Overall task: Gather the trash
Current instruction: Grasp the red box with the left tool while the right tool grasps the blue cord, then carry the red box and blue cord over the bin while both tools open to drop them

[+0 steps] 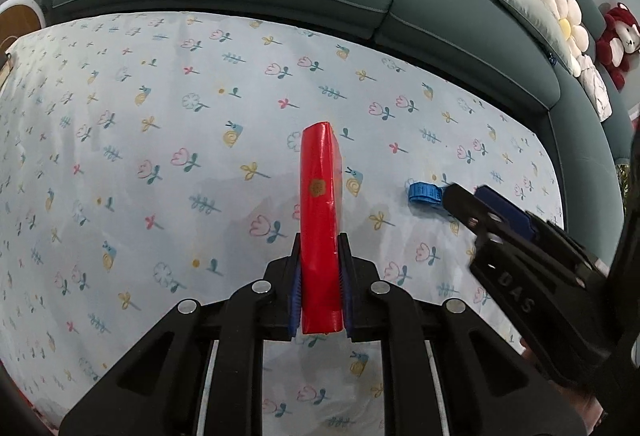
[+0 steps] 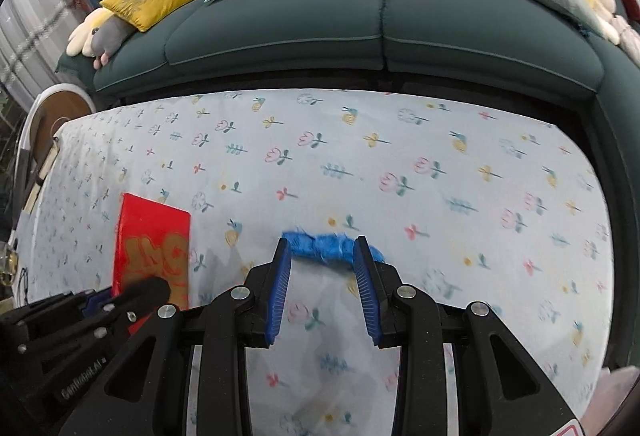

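Note:
My left gripper [image 1: 320, 240] is shut on a flat red packet [image 1: 320, 203], held on edge above the flowered tablecloth [image 1: 160, 155]. The right wrist view shows that packet's [image 2: 154, 248] broad red face with gold print, with the left gripper [image 2: 160, 286] on its lower edge. A crumpled blue wrapper [image 2: 328, 246] lies on the cloth just past the tips of my right gripper [image 2: 322, 242], whose jaws stand open and apart from it. In the left wrist view the blue wrapper [image 1: 424, 192] lies to the right, with the right gripper [image 1: 460, 195] beside it.
A dark green sofa [image 2: 380, 27] with yellow and pale cushions and plush toys curves along the table's far and right sides. A round white-rimmed stool [image 2: 60, 107] stands at the far left. The cloth-covered table [image 2: 440, 195] ends in a dark gap before the sofa.

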A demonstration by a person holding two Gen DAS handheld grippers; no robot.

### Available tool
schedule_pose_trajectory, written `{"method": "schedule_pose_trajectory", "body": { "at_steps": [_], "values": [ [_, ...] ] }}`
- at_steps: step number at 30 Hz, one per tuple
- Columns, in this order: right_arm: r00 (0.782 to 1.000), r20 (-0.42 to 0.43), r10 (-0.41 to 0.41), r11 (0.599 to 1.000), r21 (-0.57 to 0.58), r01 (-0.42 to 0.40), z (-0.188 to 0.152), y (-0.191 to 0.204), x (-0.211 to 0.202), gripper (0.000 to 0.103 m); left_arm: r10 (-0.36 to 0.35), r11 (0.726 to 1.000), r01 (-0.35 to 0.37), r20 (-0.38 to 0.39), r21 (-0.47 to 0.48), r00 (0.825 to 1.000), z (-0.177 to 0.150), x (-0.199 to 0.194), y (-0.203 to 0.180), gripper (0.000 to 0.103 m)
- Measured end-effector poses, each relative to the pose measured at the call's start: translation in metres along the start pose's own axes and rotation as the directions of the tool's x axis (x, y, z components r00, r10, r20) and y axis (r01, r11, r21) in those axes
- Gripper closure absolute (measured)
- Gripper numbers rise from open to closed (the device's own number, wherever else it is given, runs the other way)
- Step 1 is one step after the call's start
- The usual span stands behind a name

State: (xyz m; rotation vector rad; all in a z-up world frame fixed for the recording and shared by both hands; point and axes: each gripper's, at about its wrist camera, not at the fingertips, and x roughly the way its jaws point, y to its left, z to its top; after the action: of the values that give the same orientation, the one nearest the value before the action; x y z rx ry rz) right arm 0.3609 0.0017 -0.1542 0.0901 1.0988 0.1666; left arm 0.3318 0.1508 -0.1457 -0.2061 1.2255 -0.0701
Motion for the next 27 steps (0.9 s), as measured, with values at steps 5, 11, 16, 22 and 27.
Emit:
{"method": "schedule_pose_trajectory", "body": {
  "at_steps": [5, 11, 16, 22, 27],
  "values": [
    [0.999, -0.047, 0.006, 1.0, -0.026, -0.008, -0.001, -0.002, 0.021, 0.06, 0.003, 1.0, -0.003, -0.022, 0.005, 1.0, 0.0, 0.013, -0.003, 0.088],
    [0.999, -0.039, 0.021, 0.999, -0.026, -0.022, -0.02, -0.005, 0.022, 0.065, -0.009, 1.0, 0.009, -0.016, 0.001, 1.0, -0.006, 0.014, -0.003, 0.088],
    [0.999, -0.043, 0.019, 1.0, -0.021, -0.02, -0.038, -0.006, 0.012, 0.082, -0.019, 1.0, 0.019, -0.025, 0.0, 1.0, -0.017, 0.012, -0.007, 0.088],
    [0.998, -0.063, 0.03, 1.0, 0.004, -0.03, -0.072, -0.012, -0.008, 0.082, -0.027, 0.999, 0.028, -0.05, 0.015, 0.998, -0.039, 0.006, -0.021, 0.088],
    [0.997, -0.078, 0.03, 0.999, 0.024, -0.028, -0.108, -0.019, -0.029, 0.083, -0.03, 0.998, 0.034, -0.076, 0.05, 0.997, -0.07, -0.001, -0.04, 0.088]
  ]
}}
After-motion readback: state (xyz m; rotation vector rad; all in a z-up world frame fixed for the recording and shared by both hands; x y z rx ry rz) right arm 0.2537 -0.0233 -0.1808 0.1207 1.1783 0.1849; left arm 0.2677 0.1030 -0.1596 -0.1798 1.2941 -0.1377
